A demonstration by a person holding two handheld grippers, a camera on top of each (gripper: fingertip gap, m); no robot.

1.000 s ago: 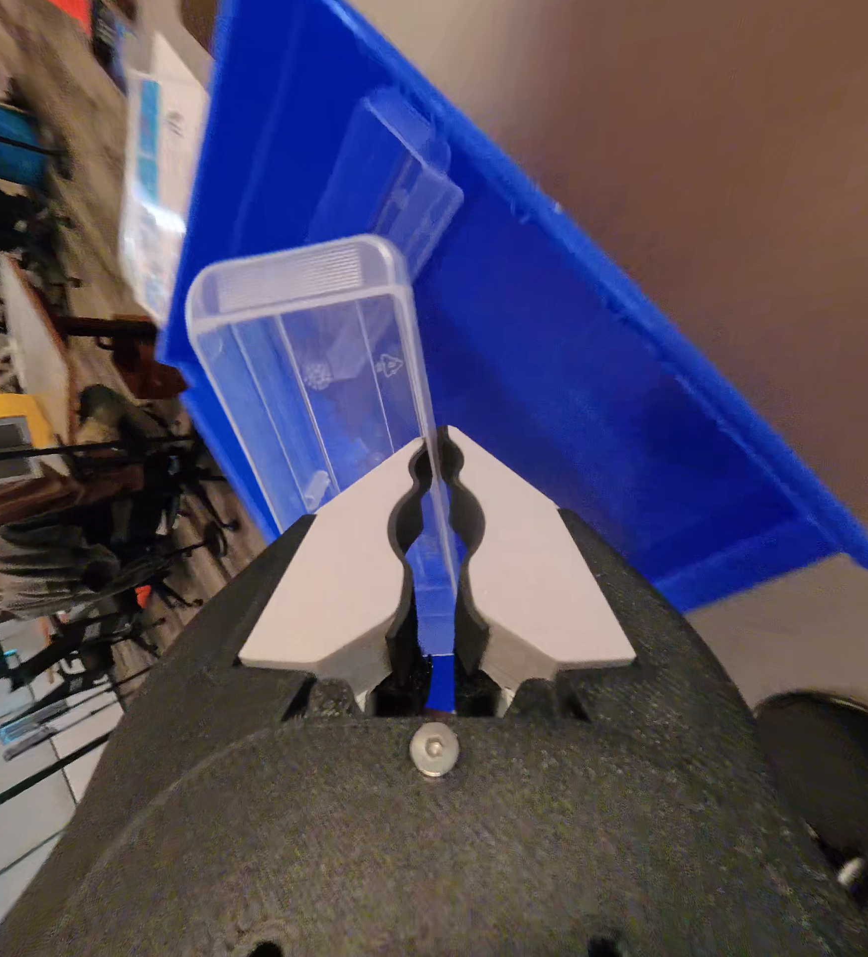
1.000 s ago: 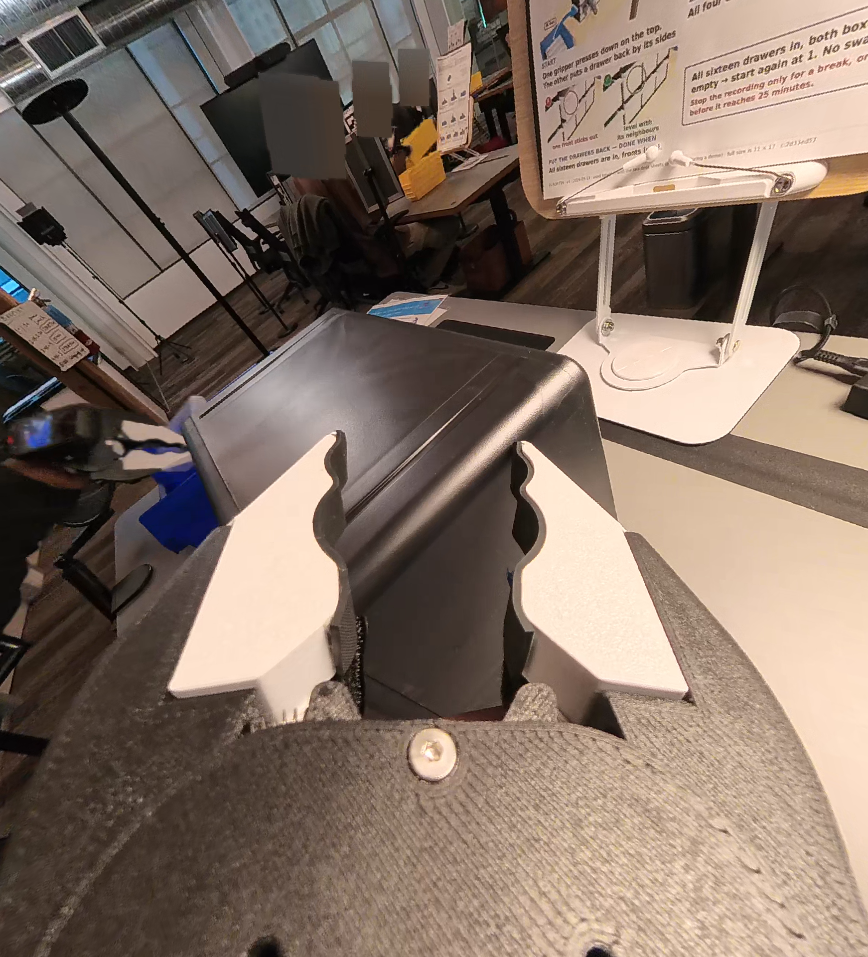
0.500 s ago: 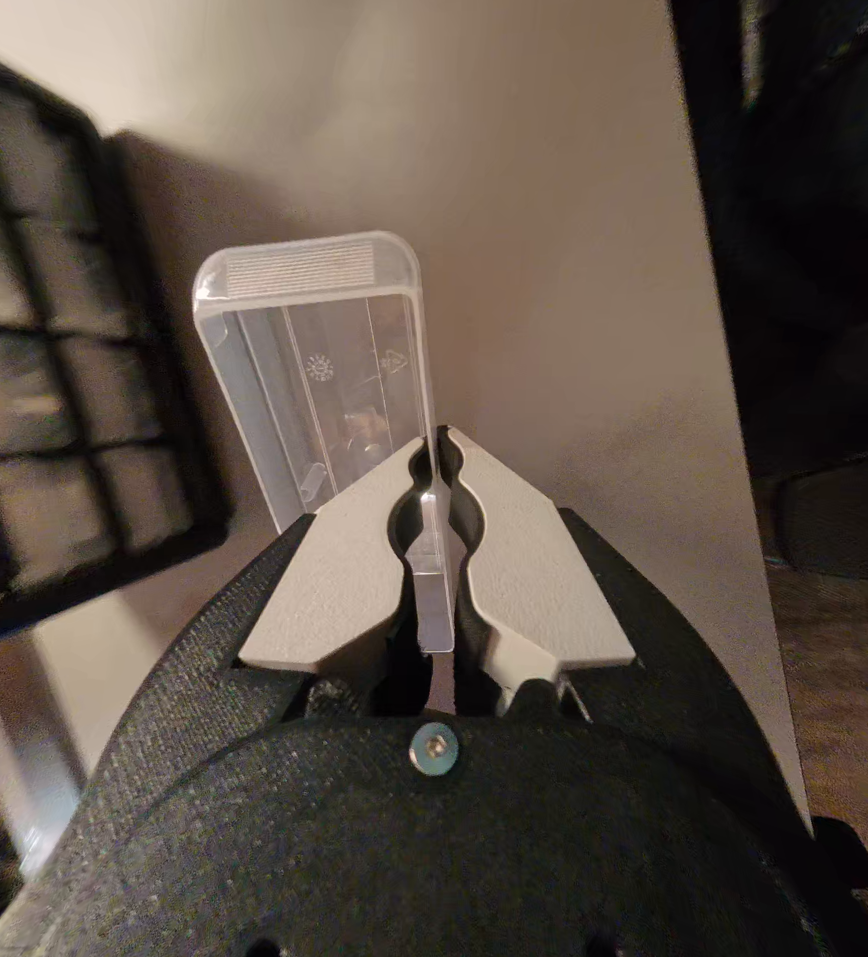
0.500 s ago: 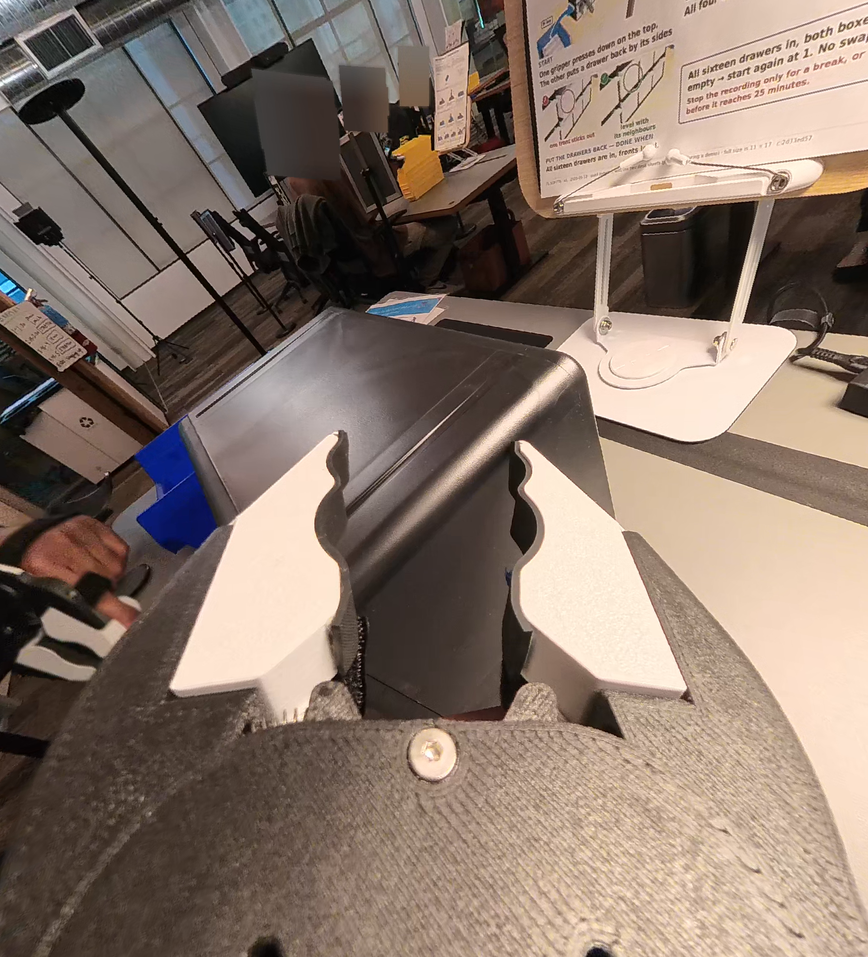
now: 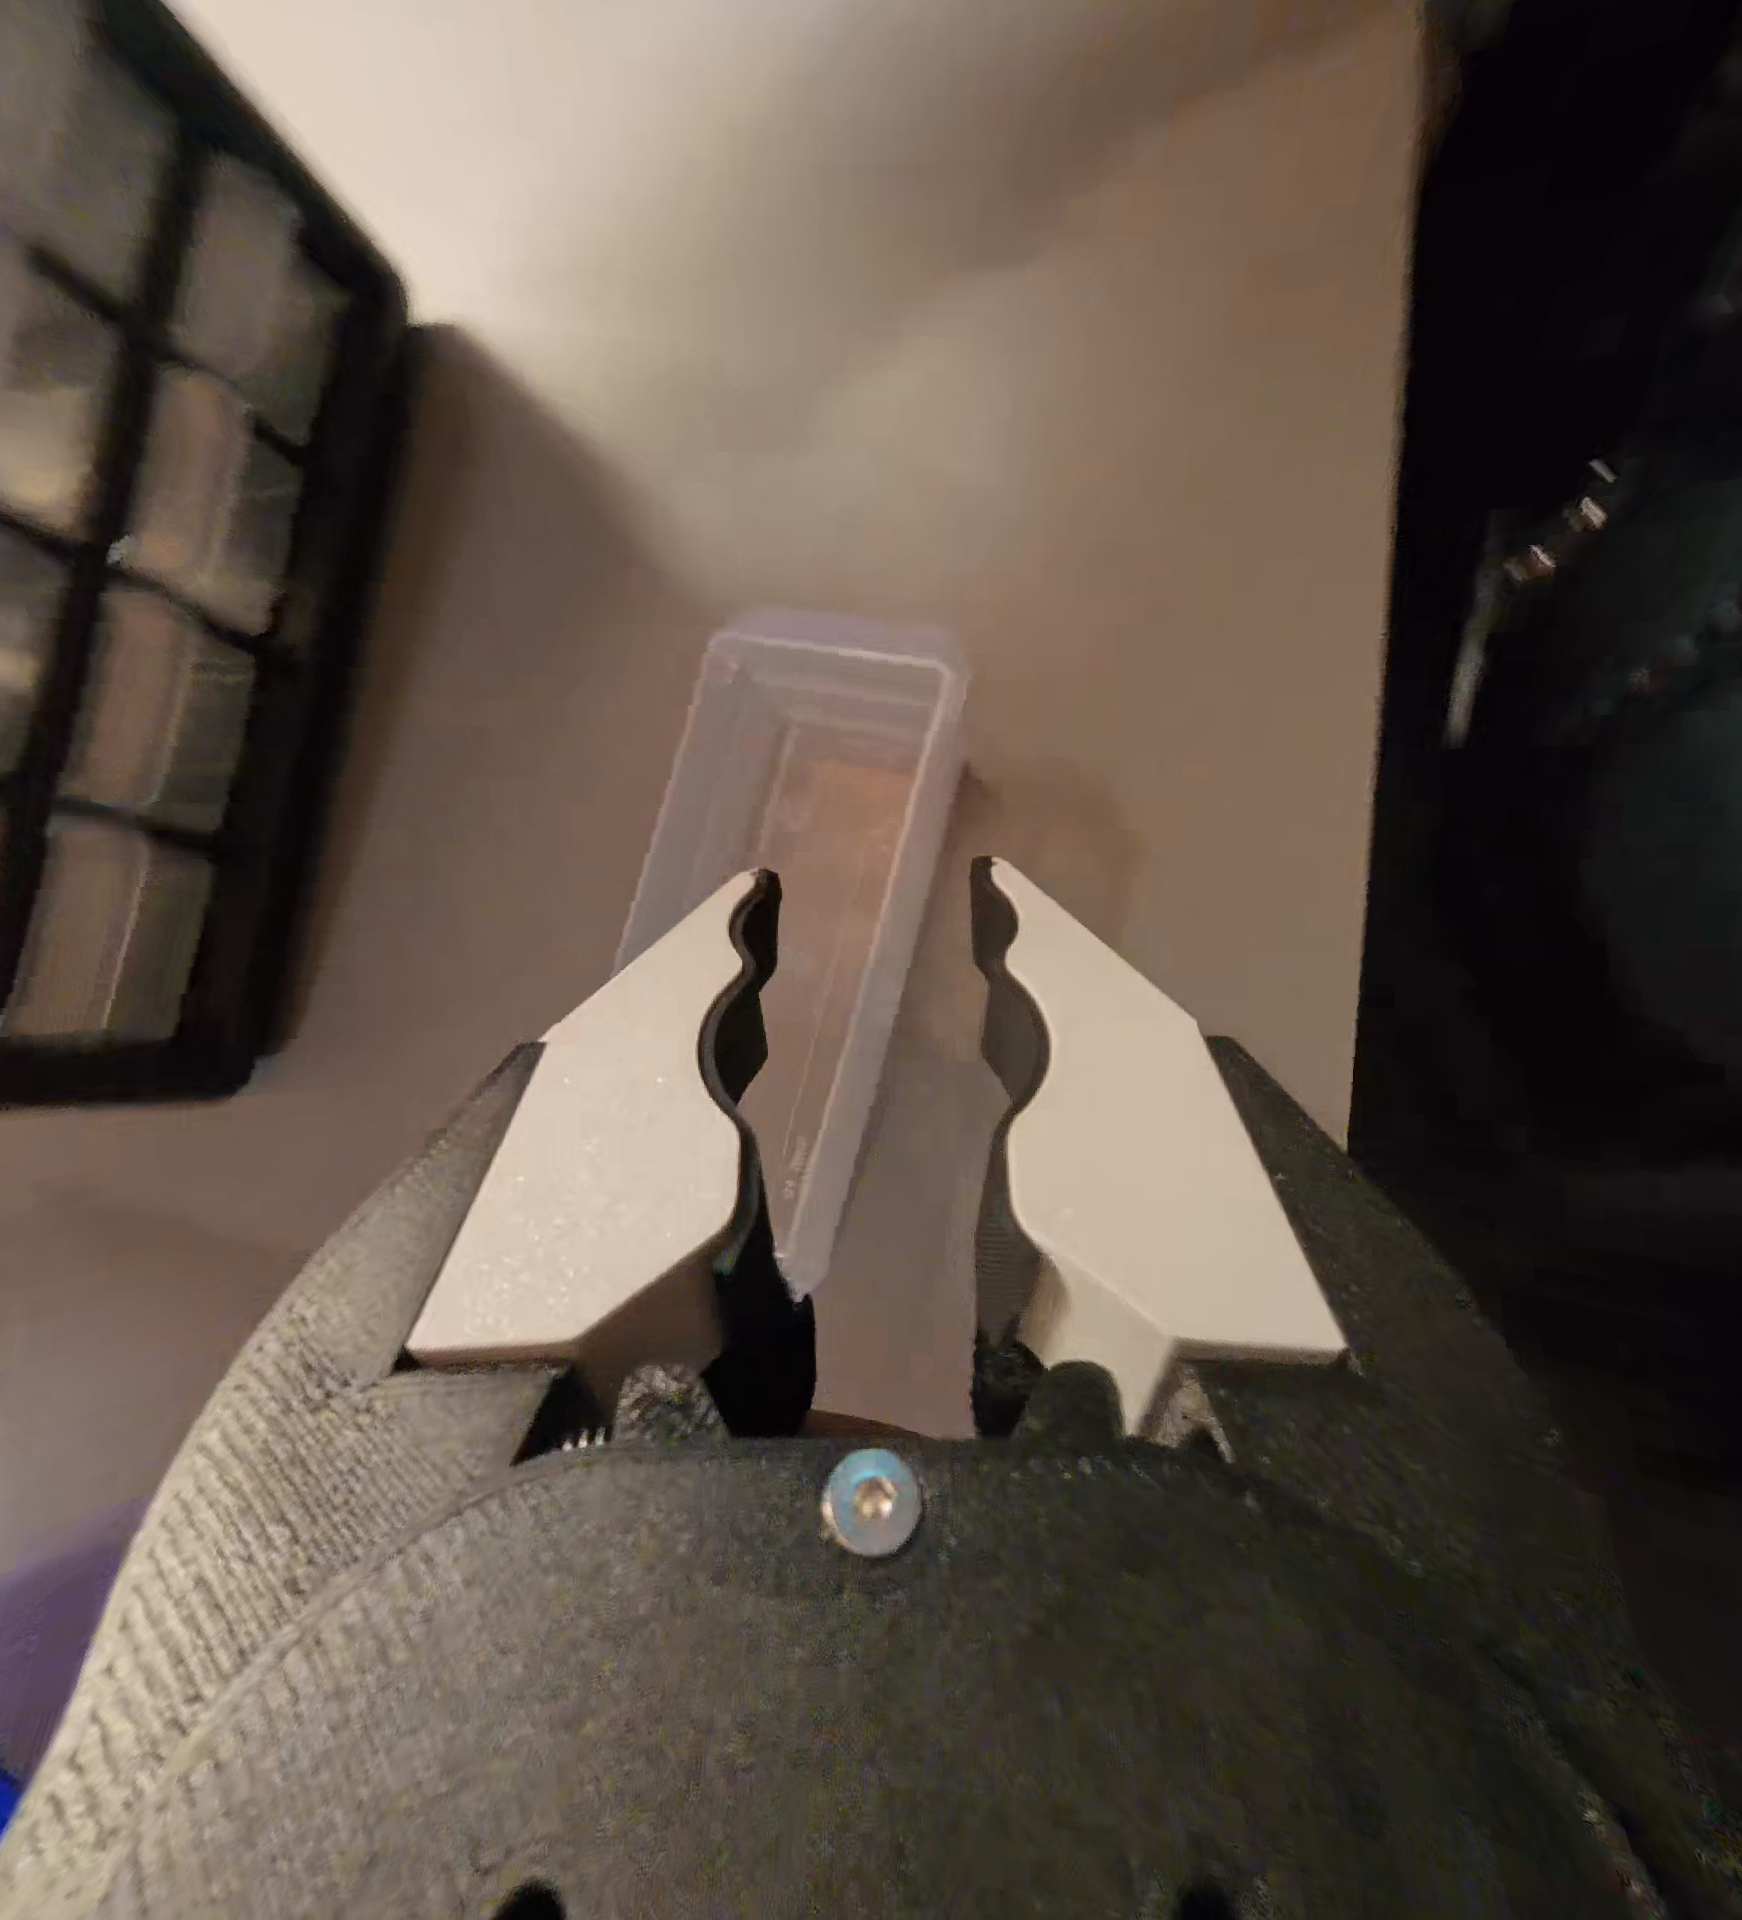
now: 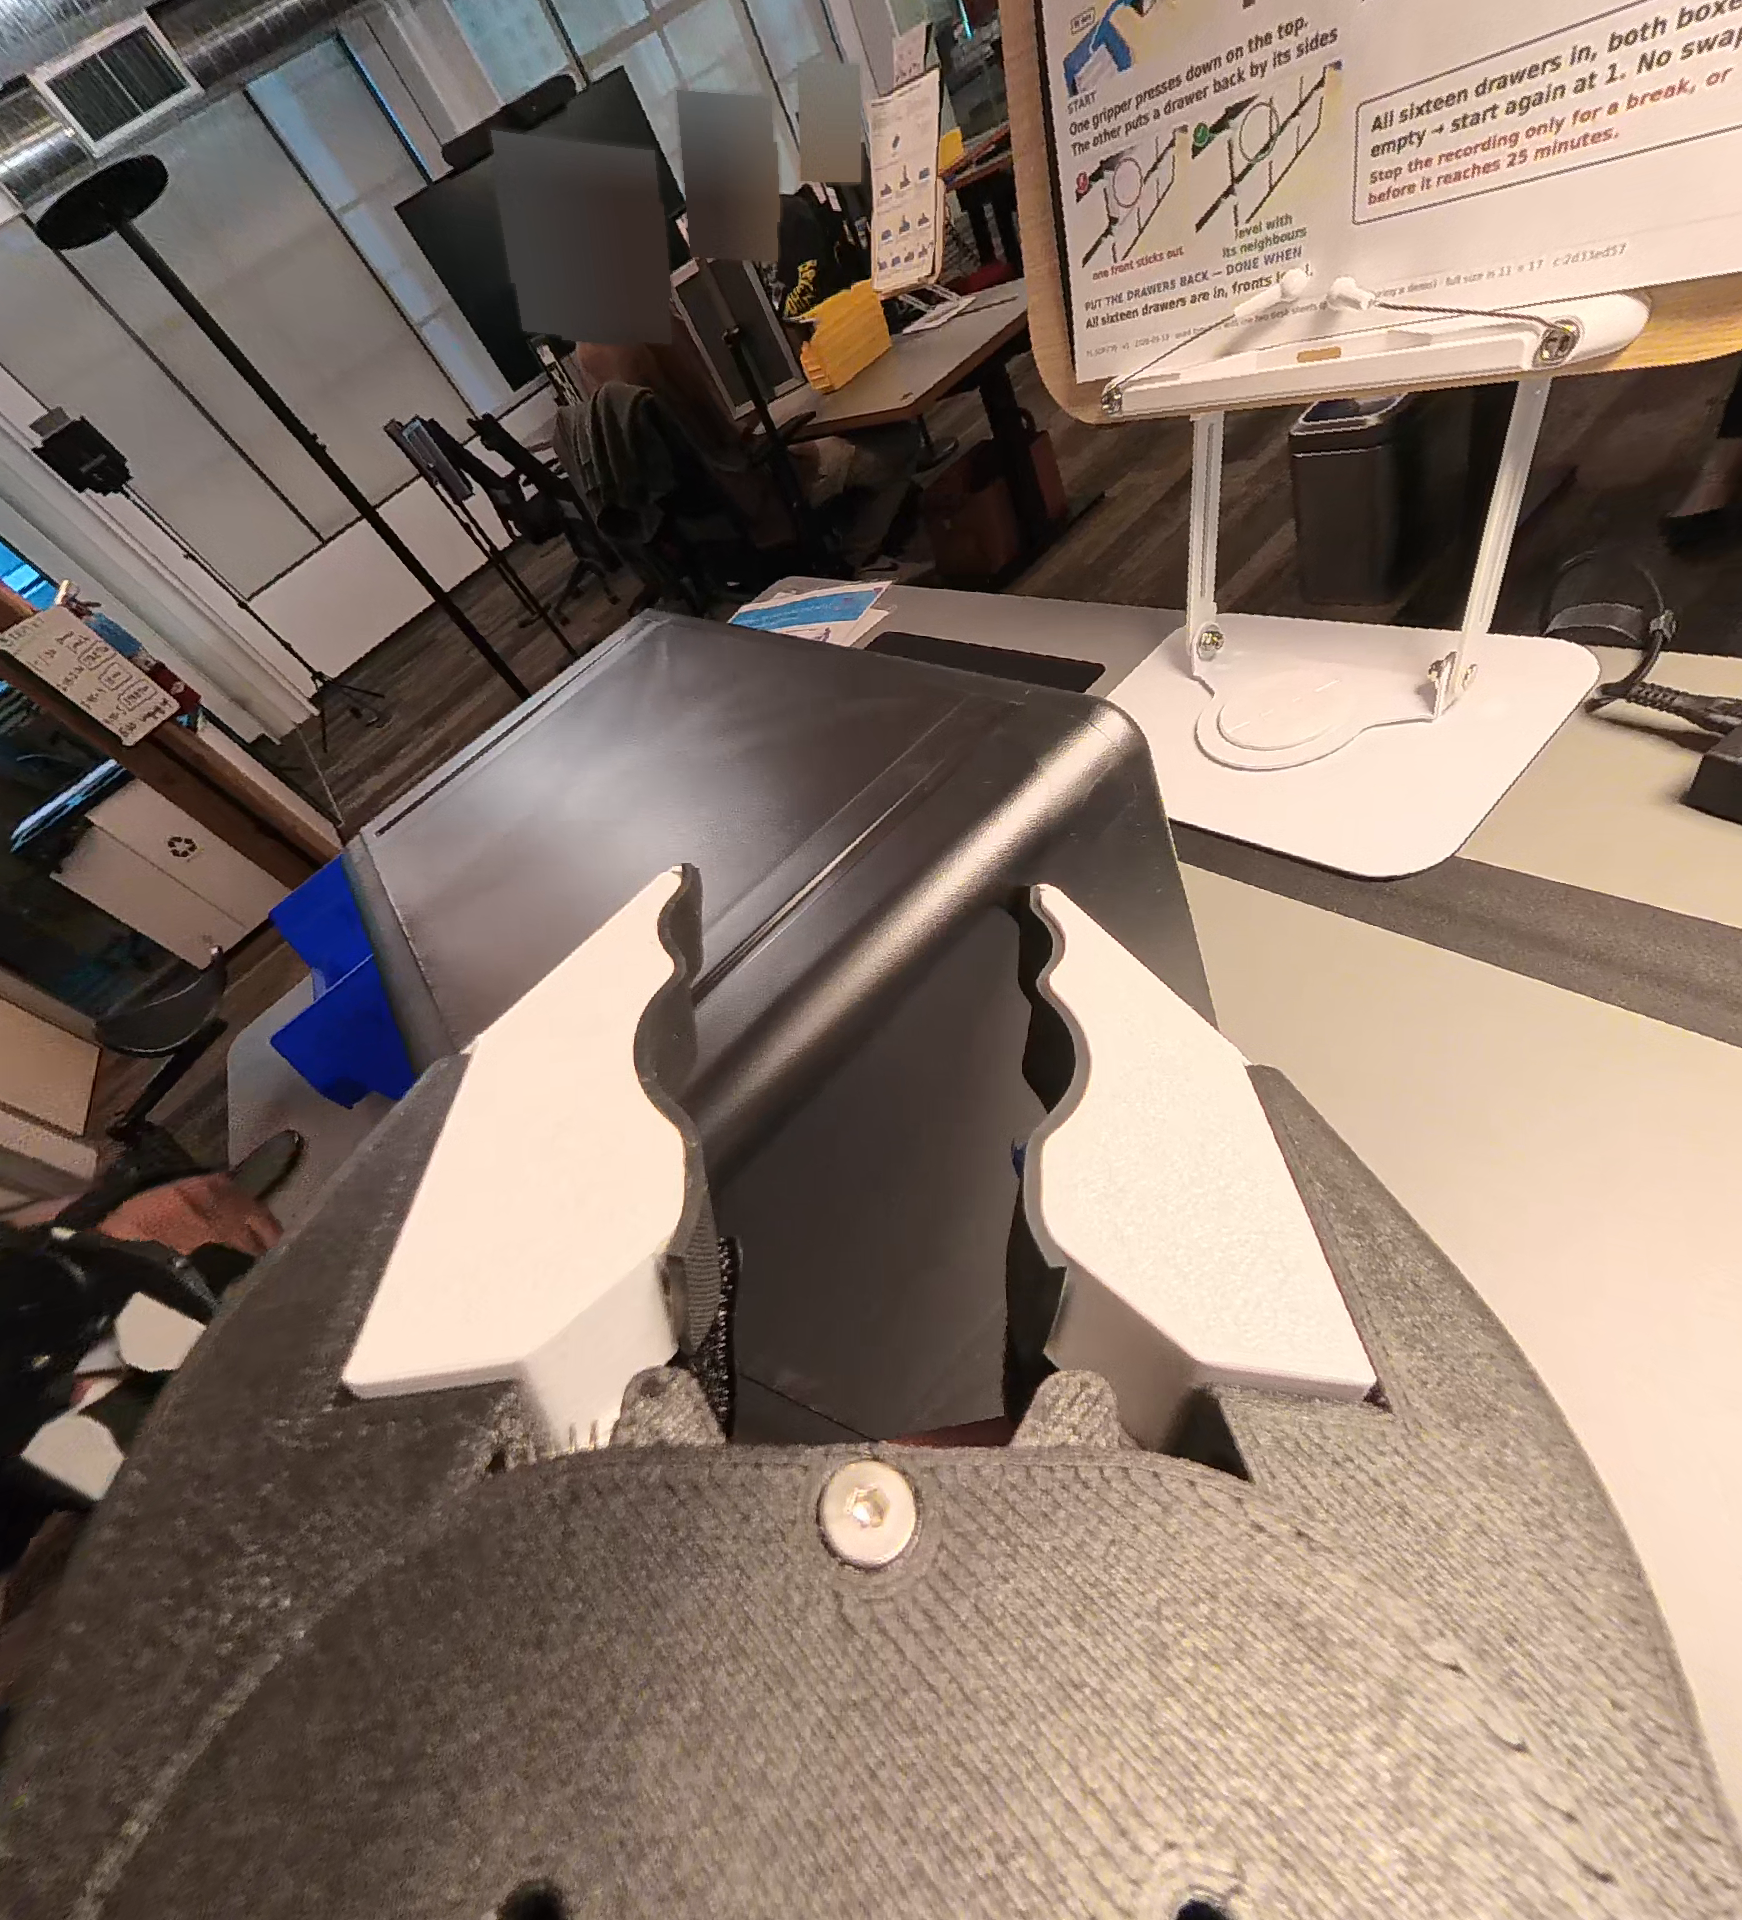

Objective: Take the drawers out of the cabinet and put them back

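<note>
My left claw is spread — the clear drawer lies loose between its fingers; my right claw gapes over the cabinet

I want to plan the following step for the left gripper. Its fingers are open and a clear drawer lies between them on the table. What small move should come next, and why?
Probably close the left gripper again on the side wall of the clear drawer. The fingers stand apart from it, so nothing holds it, and the black cabinet with its slots waits to the left.
</note>
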